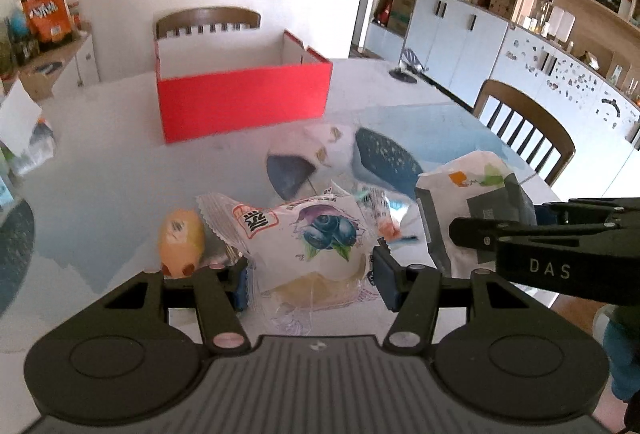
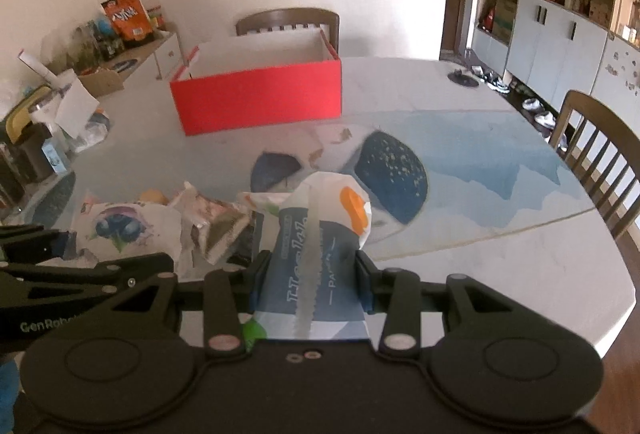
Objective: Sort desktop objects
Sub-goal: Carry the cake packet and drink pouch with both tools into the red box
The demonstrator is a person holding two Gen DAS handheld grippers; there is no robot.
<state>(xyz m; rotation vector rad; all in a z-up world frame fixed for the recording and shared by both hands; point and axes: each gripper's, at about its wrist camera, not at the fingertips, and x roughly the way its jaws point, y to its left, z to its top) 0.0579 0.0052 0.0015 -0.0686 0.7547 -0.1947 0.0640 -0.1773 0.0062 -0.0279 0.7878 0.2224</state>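
My left gripper (image 1: 310, 274) is shut on a white snack packet with a blueberry picture (image 1: 308, 238), held just above the table. My right gripper (image 2: 310, 274) is shut on a blue and white tissue pack (image 2: 320, 254); it also shows in the left wrist view (image 1: 472, 209). An open red box (image 1: 244, 101) with a white inside stands at the far middle of the table (image 1: 120, 161); it also shows in the right wrist view (image 2: 260, 97). The blueberry packet shows at lower left in the right wrist view (image 2: 128, 230).
An orange-yellow snack (image 1: 180, 242) lies left of the blueberry packet. Small wrapped packets (image 2: 216, 226) lie between the grippers. Wooden chairs stand behind the box (image 1: 208, 21) and at the right (image 1: 524, 129). Clutter sits at the table's left edge (image 2: 60, 121).
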